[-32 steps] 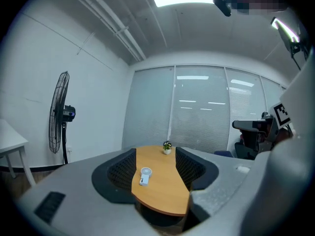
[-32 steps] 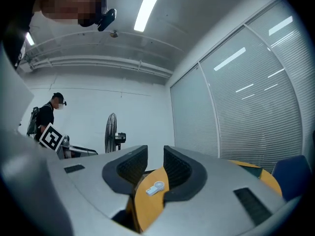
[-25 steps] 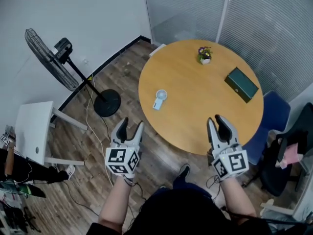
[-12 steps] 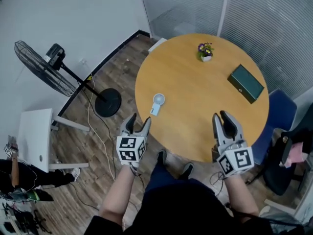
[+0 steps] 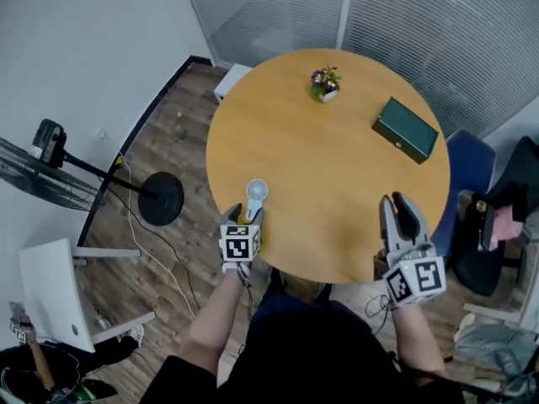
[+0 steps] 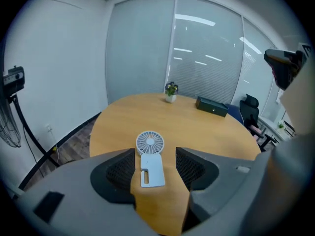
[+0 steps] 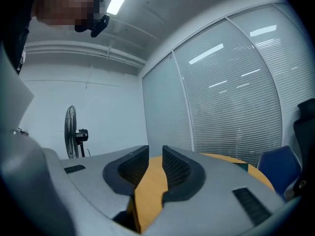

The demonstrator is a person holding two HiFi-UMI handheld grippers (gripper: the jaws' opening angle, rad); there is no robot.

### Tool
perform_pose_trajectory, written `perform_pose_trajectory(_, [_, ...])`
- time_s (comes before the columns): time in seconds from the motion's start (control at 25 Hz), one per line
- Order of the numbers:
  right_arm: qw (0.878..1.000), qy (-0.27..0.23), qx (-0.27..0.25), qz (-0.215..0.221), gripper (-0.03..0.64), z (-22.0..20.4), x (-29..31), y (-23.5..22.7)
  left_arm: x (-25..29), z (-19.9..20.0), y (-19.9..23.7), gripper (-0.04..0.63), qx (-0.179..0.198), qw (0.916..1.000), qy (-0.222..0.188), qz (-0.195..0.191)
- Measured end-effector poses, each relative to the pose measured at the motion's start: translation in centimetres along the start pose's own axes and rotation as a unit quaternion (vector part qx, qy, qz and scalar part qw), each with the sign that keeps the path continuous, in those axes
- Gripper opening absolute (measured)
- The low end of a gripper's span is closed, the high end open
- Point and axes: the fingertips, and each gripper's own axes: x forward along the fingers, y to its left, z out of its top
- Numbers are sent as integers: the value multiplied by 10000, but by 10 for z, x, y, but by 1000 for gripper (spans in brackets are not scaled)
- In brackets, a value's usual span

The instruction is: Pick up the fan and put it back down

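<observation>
Lying flat near the edge of the round yellow wooden surface: small white handheld fan — left tongs apart, flanking its handle, not touching. Right tongs, just narrowing, apart and empty. Risk: a skewed pinch skids the slim handle off-edge.

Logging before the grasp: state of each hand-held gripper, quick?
Left hand-held gripper: open, fan between its jaws, not gripped.
Right hand-held gripper: open, jaws just been closing, nothing between them.
</observation>
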Motion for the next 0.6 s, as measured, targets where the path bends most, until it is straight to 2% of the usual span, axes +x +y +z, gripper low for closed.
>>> perform_pose_trajectory(0.2, [9993,107,44,-356,92,-10,12,-2,51,-23,9,259,82,9979,634,-120])
perform_pose_trajectory(0.32, [9986,130,38,-511,91,-11,11,-3,67,-14,10,259,235,9978,599,-142])
perform_pose_trajectory(0.6, [9972,41,31,-748,86,-6,-4,-13,84,-22,10,245,473,9950,868,-113])
